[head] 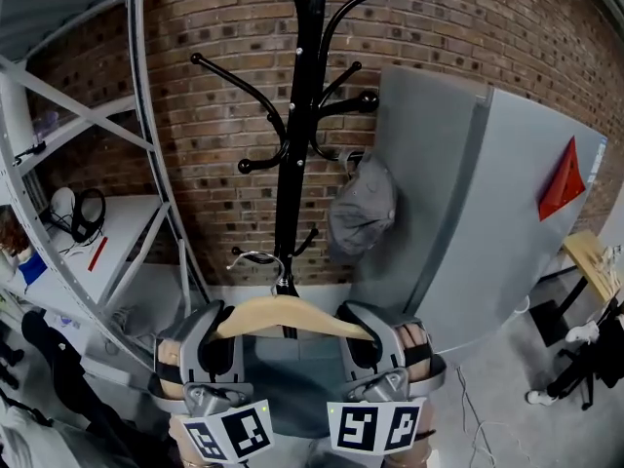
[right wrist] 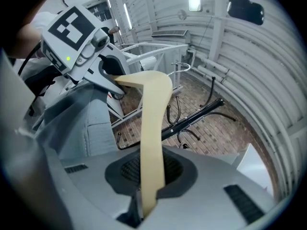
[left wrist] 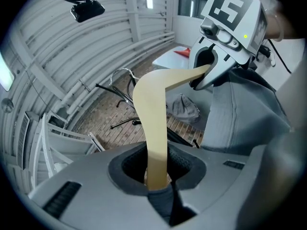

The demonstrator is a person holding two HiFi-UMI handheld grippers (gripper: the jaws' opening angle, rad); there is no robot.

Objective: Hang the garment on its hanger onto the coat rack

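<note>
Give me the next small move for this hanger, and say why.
Probably raise both grippers together: the left gripper and right gripper each clamp an end of the wooden hanger, and its metal hook sits below the free left arm of the coat rack; a grey cap occupies the right side.

Pale tan wooden hanger point(head: 292, 317) at lower centre, blue-grey garment point(head: 292, 373) beneath, black coat rack point(head: 302, 115) at centre, red-brown brick wall point(head: 224, 27) across top, grey cap point(head: 362, 208), red triangle point(head: 563, 180) at right
</note>
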